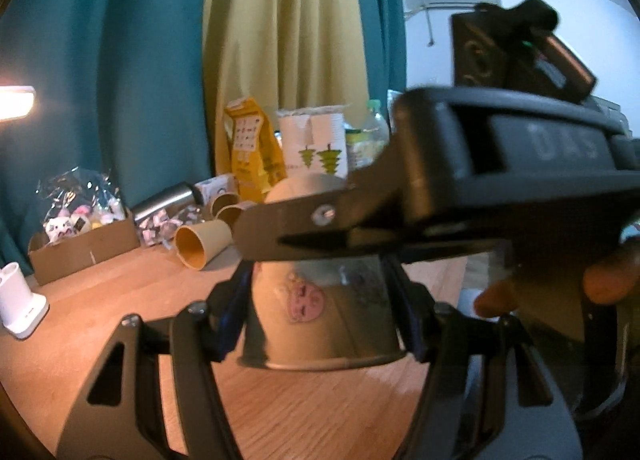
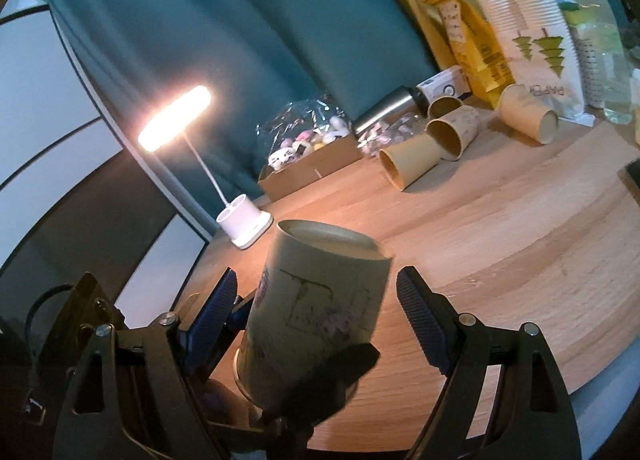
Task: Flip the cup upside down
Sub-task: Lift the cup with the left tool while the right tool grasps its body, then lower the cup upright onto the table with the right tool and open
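Note:
A beige paper cup [image 1: 320,312] with a pink face sticker stands upside down, rim at the bottom, just above or on the wooden table [image 1: 120,320]. My left gripper [image 1: 320,312] is shut on the cup, its blue-padded fingers [image 1: 234,308] pressing both sides. My right gripper [image 2: 316,320] is open, its pads [image 2: 420,320] standing apart from the same cup [image 2: 320,308] on either side. In the left wrist view the right gripper's body [image 1: 460,180] crosses above the cup.
Several beige paper cups [image 2: 416,164] lie on their sides at the back of the table. A cardboard tray of wrapped items [image 2: 308,160], a steel flask [image 2: 388,108], a yellow bag [image 2: 472,44], a sleeve of white cups [image 2: 532,32] and a lit desk lamp [image 2: 244,226] stand near them.

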Demonstrator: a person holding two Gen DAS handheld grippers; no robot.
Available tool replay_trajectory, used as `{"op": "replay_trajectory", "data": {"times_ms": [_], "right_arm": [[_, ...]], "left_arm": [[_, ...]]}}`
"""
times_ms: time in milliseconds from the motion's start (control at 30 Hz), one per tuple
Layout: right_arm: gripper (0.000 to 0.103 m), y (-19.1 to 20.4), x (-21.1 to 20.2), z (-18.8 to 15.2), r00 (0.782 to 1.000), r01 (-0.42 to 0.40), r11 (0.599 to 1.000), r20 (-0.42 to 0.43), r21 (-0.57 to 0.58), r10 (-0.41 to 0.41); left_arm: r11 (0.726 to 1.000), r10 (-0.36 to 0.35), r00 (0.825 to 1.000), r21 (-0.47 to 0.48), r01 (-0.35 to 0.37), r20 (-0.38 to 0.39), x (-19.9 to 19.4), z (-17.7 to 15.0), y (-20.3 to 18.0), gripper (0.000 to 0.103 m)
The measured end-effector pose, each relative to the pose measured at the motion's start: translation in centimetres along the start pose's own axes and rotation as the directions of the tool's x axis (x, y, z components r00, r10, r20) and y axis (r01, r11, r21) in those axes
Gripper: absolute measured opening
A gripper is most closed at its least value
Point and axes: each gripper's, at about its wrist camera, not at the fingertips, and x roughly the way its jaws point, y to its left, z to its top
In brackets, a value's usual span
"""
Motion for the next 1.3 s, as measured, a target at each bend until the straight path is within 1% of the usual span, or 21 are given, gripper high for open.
{"op": "replay_trajectory", "data": {"times_ms": [33, 67, 233, 267, 300, 333, 367, 433, 533, 567, 633, 767, 833, 900, 1033, 1100, 1267, 1300], "right_arm": [[0.078, 0.0, 0.3, 0.0, 1.000, -0.005, 1.000, -0.006, -0.001, 0.005], [0.069, 0.0, 0.5, 0.0, 1.000, -0.007, 1.000, -0.014, -0.001, 0.007], [0.066, -0.7, 1.0, -0.1, 1.000, -0.006, 1.000, -0.024, -0.002, 0.006], [0.066, -0.9, 1.0, -0.1, 1.000, 0.002, 1.000, -0.022, -0.005, -0.002], [0.066, -1.0, 1.1, -0.1, 1.000, 0.018, 1.000, -0.016, -0.010, -0.018], [0.066, -1.1, 1.0, 0.0, 0.999, 0.031, 0.999, -0.007, -0.014, -0.031], [0.066, -1.3, 0.9, 0.1, 0.999, 0.047, 0.999, 0.008, -0.015, -0.047], [0.066, -1.5, 0.6, 0.3, 0.994, 0.095, 0.995, 0.049, -0.033, -0.093], [0.066, -2.2, 0.3, 0.9, 0.977, 0.184, 0.981, 0.125, -0.065, -0.175], [0.066, -2.5, 0.4, 1.0, 0.964, 0.234, 0.969, 0.151, -0.082, -0.220], [0.066, -3.1, 0.8, 1.2, 0.943, 0.300, 0.948, 0.180, -0.105, -0.279], [0.066, -4.0, 3.4, 1.0, 0.892, 0.440, 0.875, 0.209, -0.201, -0.401], [0.066, -4.3, 4.8, 0.8, 0.870, 0.488, 0.840, 0.218, -0.238, -0.443], [0.066, -4.6, 5.7, 0.4, 0.854, 0.518, 0.813, 0.221, -0.267, -0.472], [0.066, -4.5, 6.7, -0.2, 0.839, 0.544, 0.782, 0.224, -0.303, -0.496], [0.067, -4.4, 7.0, -0.5, 0.832, 0.554, 0.769, 0.226, -0.319, -0.506], [0.067, -4.4, 7.4, -0.8, 0.825, 0.566, 0.755, 0.220, -0.331, -0.521], [0.070, -4.4, 7.4, -0.8, 0.825, 0.565, 0.756, 0.220, -0.330, -0.521]], "left_arm": [[1.000, -0.004, 1.000, 0.002, 0.004, 0.003, 0.0, -0.1, 0.0, 0.064], [1.000, -0.007, 1.000, 0.002, 0.007, 0.004, 0.0, -0.1, 0.0, 0.064], [1.000, 0.005, 1.000, 0.002, -0.005, -0.012, 0.3, -0.3, -0.2, 0.066], [1.000, 0.010, 1.000, 0.003, -0.010, -0.021, 0.3, -0.3, -0.3, 0.071], [1.000, 0.018, 0.999, 0.003, -0.018, -0.032, 0.4, -0.5, -0.4, 0.085], [1.000, 0.029, 0.999, 0.003, -0.029, -0.042, 0.5, -0.6, -0.5, 0.093], [0.999, 0.039, 0.998, -0.001, -0.039, -0.046, 0.5, -0.8, -0.4, 0.098], [0.998, 0.054, 0.997, -0.009, -0.054, -0.054, 0.5, -0.9, -0.1, 0.098], [0.996, 0.086, 0.992, -0.017, -0.088, -0.090, 0.7, -1.3, 0.6, 0.098], [0.995, 0.095, 0.990, -0.020, -0.098, -0.105, 0.8, -1.5, 0.9, 0.098], [0.992, 0.113, 0.985, -0.034, -0.118, -0.132, 0.8, -2.0, 1.7, 0.098], [0.986, 0.134, 0.977, -0.074, -0.148, -0.163, 0.4, -2.6, 3.0, 0.098], [0.980, 0.142, 0.976, -0.113, -0.161, -0.164, 0.2, -2.5, 4.1, 0.098], [0.975, 0.157, 0.975, -0.130, -0.178, -0.156, -0.1, -2.5, 4.7, 0.098], [0.967, 0.173, 0.974, -0.164, -0.196, -0.146, -0.1, -2.6, 6.1, 0.098], [0.964, 0.169, 0.974, -0.181, -0.196, -0.153, 0.1, -2.6, 6.6, 0.098], [0.955, 0.186, 0.972, -0.204, -0.214, -0.144, -0.2, -2.6, 7.2, 0.098], [0.955, 0.188, 0.972, -0.205, -0.215, -0.143, -0.3, -2.6, 7.2, 0.098]]}}
